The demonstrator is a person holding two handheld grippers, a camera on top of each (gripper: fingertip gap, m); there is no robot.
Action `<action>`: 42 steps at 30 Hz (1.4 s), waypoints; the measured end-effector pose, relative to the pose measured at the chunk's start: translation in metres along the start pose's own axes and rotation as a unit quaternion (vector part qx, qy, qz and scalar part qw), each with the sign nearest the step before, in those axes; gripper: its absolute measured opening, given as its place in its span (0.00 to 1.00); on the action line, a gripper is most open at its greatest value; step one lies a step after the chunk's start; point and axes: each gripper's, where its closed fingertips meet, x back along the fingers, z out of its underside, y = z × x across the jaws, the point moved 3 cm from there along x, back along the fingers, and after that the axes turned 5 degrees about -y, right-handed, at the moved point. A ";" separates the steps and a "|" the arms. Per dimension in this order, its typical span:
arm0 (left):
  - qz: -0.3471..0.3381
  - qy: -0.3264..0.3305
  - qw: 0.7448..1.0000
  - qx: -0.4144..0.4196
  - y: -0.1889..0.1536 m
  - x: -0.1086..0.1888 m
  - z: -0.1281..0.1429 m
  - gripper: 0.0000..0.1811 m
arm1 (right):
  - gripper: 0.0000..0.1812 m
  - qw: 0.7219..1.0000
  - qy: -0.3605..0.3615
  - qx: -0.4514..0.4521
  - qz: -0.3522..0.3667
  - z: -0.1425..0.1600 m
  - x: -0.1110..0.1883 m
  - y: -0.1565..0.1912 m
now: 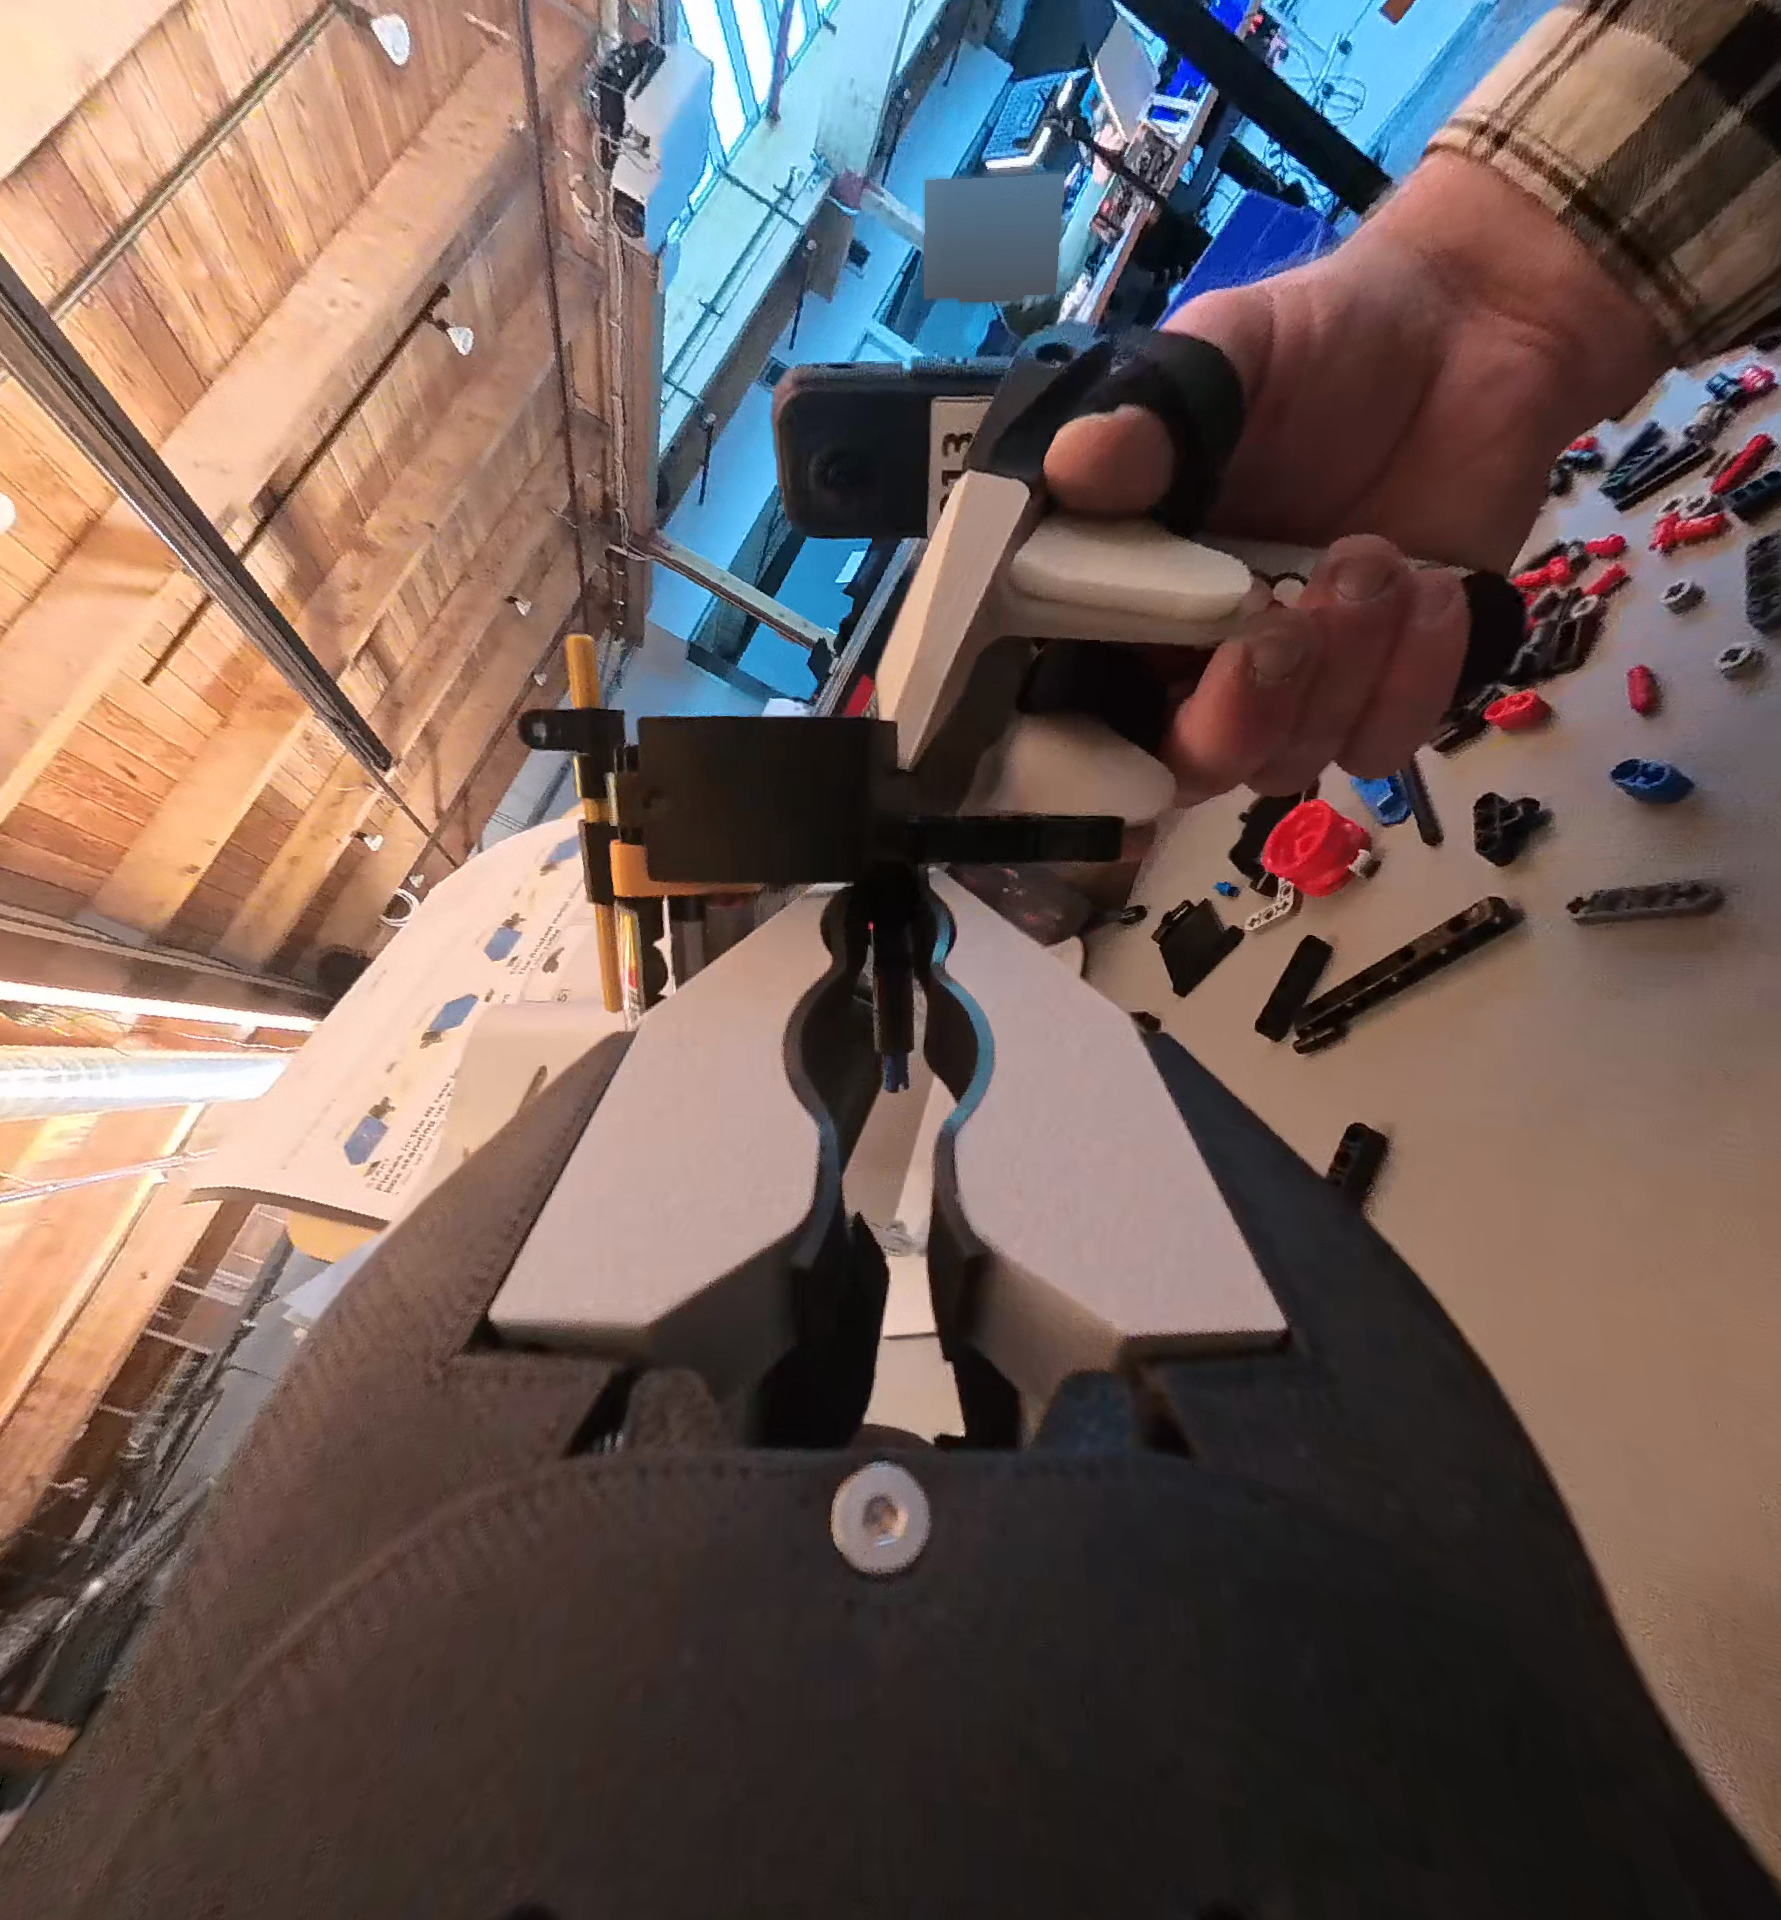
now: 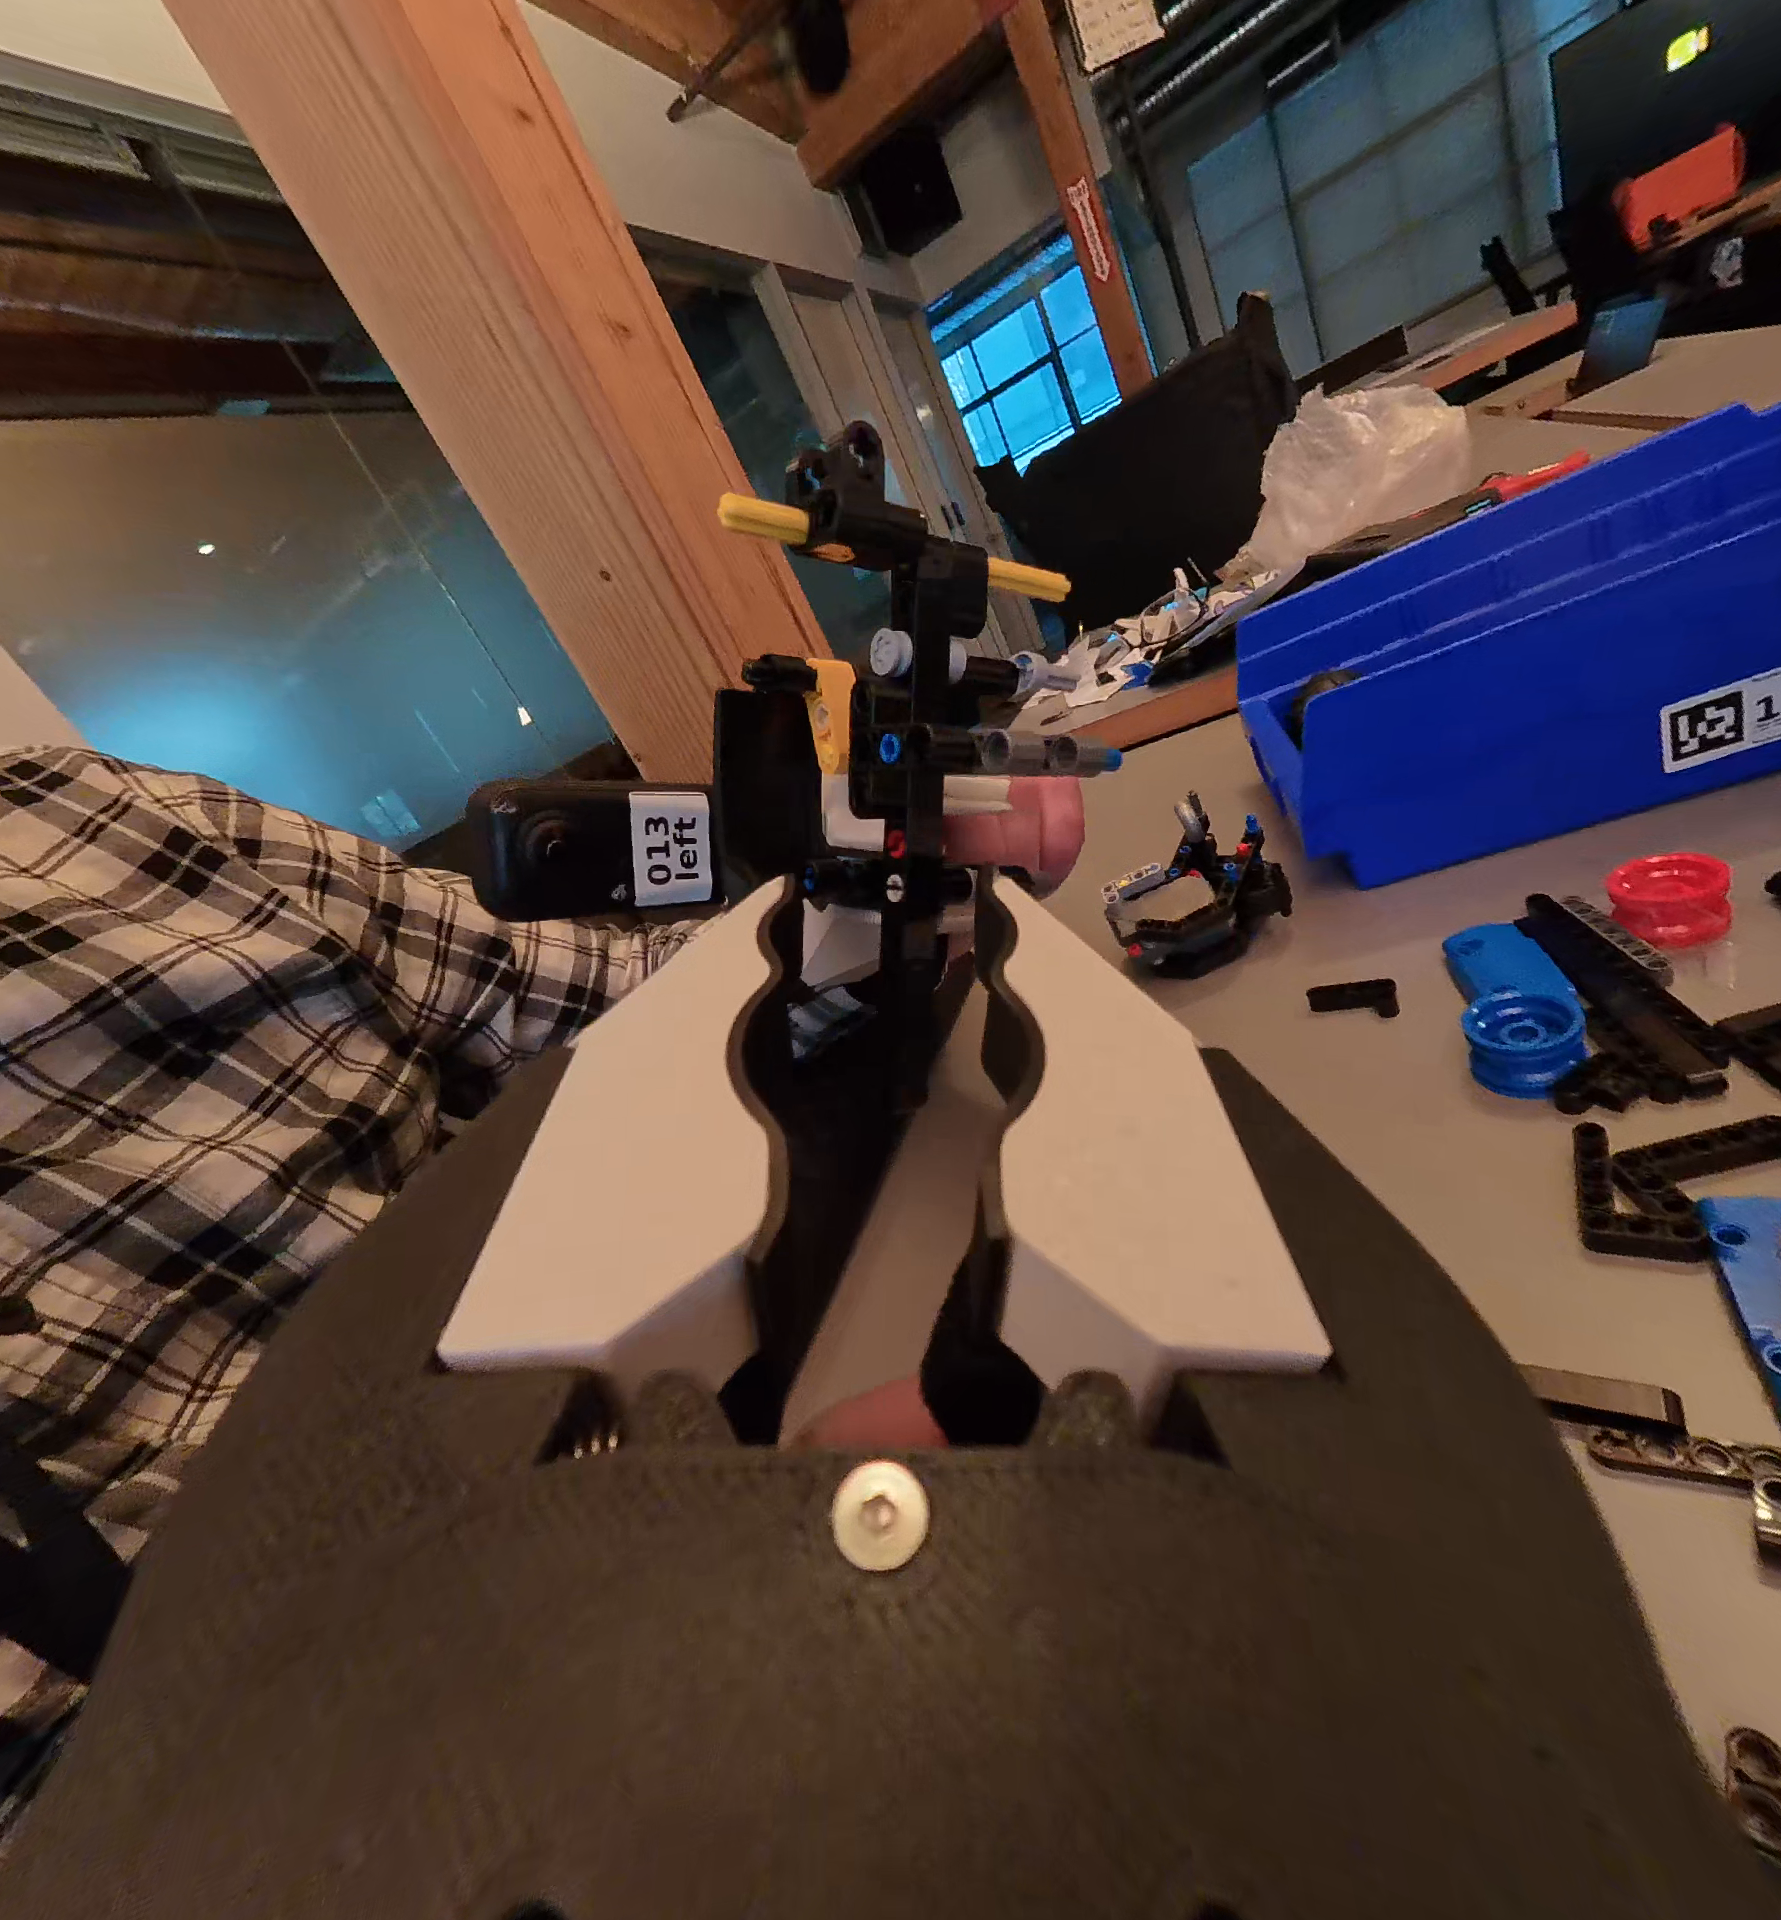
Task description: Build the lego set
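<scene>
A partly built lego assembly (image 1: pixel 761 805) of black beams, with a yellow axle (image 1: pixel 595 821) and an orange piece, is held in the air between both grippers. My left gripper (image 1: pixel 886 909) is shut on a black pin at its underside. My right gripper (image 2: pixel 891 899) is shut on the assembly's (image 2: pixel 912 727) upright black beam. In the left wrist view the right gripper (image 1: pixel 927 779), held by a hand (image 1: pixel 1385 436), touches the assembly's right end. In the right wrist view the left gripper's camera (image 2: pixel 595 847) sits behind the assembly.
Loose parts lie on the grey table (image 1: pixel 1488 1247): a red wheel (image 1: pixel 1312 847), a long black beam (image 1: pixel 1405 971), a grey beam (image 1: pixel 1644 899). The right wrist view shows a blue bin (image 2: pixel 1540 665), a blue wheel (image 2: pixel 1520 1039), a small sub-assembly (image 2: pixel 1198 904). An instruction booklet (image 1: pixel 450 997) lies left. Less than 4 cm separates the two grippers' tips. From either gripper's tips it is about 20 centimetres to the red wheel (image 1: pixel 1312 847).
</scene>
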 end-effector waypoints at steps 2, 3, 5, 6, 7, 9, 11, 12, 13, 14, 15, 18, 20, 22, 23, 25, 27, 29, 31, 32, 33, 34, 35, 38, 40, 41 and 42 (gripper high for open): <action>-0.004 0.002 1.000 -0.007 0.000 0.000 -0.002 0.02 | 0.16 1.000 -0.001 0.004 -0.003 -0.001 0.000 0.001; -0.006 0.005 1.000 -0.011 0.001 0.000 -0.002 0.02 | 0.16 1.000 -0.002 0.003 -0.004 -0.001 0.000 0.001; -0.004 0.008 1.000 -0.007 0.001 0.000 -0.003 0.02 | 0.16 1.000 0.008 0.008 0.000 -0.002 0.000 0.001; -0.004 0.010 1.000 -0.007 0.001 0.000 -0.003 0.02 | 0.15 1.000 0.013 0.015 0.003 -0.002 0.000 0.001; -0.006 0.014 1.000 -0.002 0.001 -0.001 -0.004 0.01 | 0.15 1.000 0.013 0.015 0.003 -0.002 0.000 0.001; -0.004 0.019 1.000 -0.003 0.001 0.000 -0.003 0.01 | 0.15 1.000 0.014 0.014 0.006 -0.002 0.000 0.001; -0.001 0.024 1.000 -0.015 0.000 0.000 -0.002 0.01 | 0.14 0.999 0.026 0.026 0.013 -0.001 0.000 0.000; 0.001 0.024 1.000 -0.014 0.000 0.000 0.000 0.02 | 0.15 0.999 0.024 0.032 0.021 -0.001 0.000 0.000; -0.004 0.023 1.000 -0.016 0.002 0.001 0.002 0.02 | 0.14 0.999 0.018 0.036 0.026 -0.002 -0.002 0.000; -0.014 0.022 0.999 -0.034 0.003 0.001 0.002 0.02 | 0.14 0.998 0.016 0.045 0.028 -0.002 -0.002 0.001; -0.016 0.028 0.998 -0.047 0.003 0.001 0.002 0.02 | 0.13 0.998 0.019 0.059 0.033 -0.002 -0.002 0.000; -0.031 0.053 0.996 -0.071 0.007 0.001 0.007 0.02 | 0.17 0.992 0.040 0.094 0.072 -0.003 0.009 -0.008; -0.033 0.067 0.994 -0.077 0.009 0.001 0.009 0.02 | 0.17 0.990 0.035 0.114 0.077 -0.010 0.015 -0.003; -0.035 0.075 0.992 -0.094 0.010 0.000 0.010 0.02 | 0.19 0.989 0.027 0.120 0.087 -0.016 0.016 -0.001; -0.035 0.080 0.991 -0.101 0.009 -0.001 0.011 0.02 | 0.21 0.987 0.028 0.124 0.094 -0.015 0.017 -0.002; -0.033 0.096 0.989 -0.111 0.008 -0.003 0.014 0.02 | 0.21 0.987 0.024 0.131 0.094 -0.016 0.017 -0.002; -0.033 0.112 0.987 -0.108 0.007 -0.005 0.018 0.02 | 0.19 0.985 0.019 0.146 0.092 -0.019 0.016 0.002; -0.028 0.138 0.985 -0.095 0.006 -0.007 0.025 0.02 | 0.18 0.978 0.028 0.181 0.098 -0.017 0.013 0.005; -0.031 0.142 0.986 -0.086 0.006 -0.009 0.025 0.02 | 0.16 0.968 0.041 0.217 0.116 -0.015 0.007 0.006; -0.028 0.154 0.984 -0.081 0.005 -0.011 0.028 0.02 | 0.15 0.962 0.049 0.236 0.129 -0.013 0.004 0.005; -0.025 0.156 0.984 -0.084 0.004 -0.013 0.028 0.02 | 0.13 0.956 0.055 0.254 0.139 -0.011 0.001 0.004; -0.024 0.154 0.984 -0.085 0.003 -0.014 0.027 0.02 | 0.12 0.951 0.060 0.269 0.143 -0.008 -0.002 0.004; -0.019 0.156 0.984 -0.082 0.000 -0.016 0.028 0.02 | 0.10 0.946 0.061 0.283 0.146 -0.006 -0.006 0.004; -0.022 0.162 0.984 -0.075 -0.001 -0.018 0.031 0.02 | 0.01 0.929 0.056 0.319 0.181 -0.007 -0.008 -0.002; -0.021 0.158 0.985 -0.060 -0.003 -0.019 0.033 0.02 | 0.01 0.926 0.061 0.324 0.185 -0.005 -0.007 -0.003; -0.023 0.158 0.985 -0.057 -0.004 -0.019 0.034 0.02 | 0.01 0.926 0.061 0.323 0.186 -0.005 -0.007 -0.005; -0.025 0.159 0.985 -0.058 -0.004 -0.019 0.035 0.02 | 0.01 0.927 0.057 0.322 0.186 -0.005 -0.007 -0.005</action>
